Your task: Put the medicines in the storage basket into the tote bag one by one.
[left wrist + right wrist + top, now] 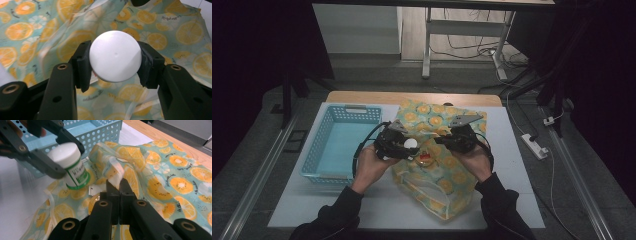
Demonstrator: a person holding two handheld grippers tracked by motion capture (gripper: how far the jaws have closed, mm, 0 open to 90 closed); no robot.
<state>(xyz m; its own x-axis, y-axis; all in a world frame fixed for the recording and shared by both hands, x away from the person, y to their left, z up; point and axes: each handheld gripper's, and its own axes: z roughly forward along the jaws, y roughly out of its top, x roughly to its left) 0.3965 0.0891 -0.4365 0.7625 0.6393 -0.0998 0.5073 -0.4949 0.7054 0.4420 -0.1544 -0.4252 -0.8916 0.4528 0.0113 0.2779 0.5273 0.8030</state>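
One white-capped plastic bottle (71,165) is out, clamped in the left gripper (115,61); right gripper (119,188) pinches the orange-print fabric bag (160,172); blue basket (100,132) beside it awaits.

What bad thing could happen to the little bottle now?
The left gripper holds the bottle only by its round white cap, so it might slip and drop onto the bag. The right gripper pinches just a thin fold of the bag; if that fold slides out, the opening could flop shut. The basket stands off to the side, so a fall would miss it.
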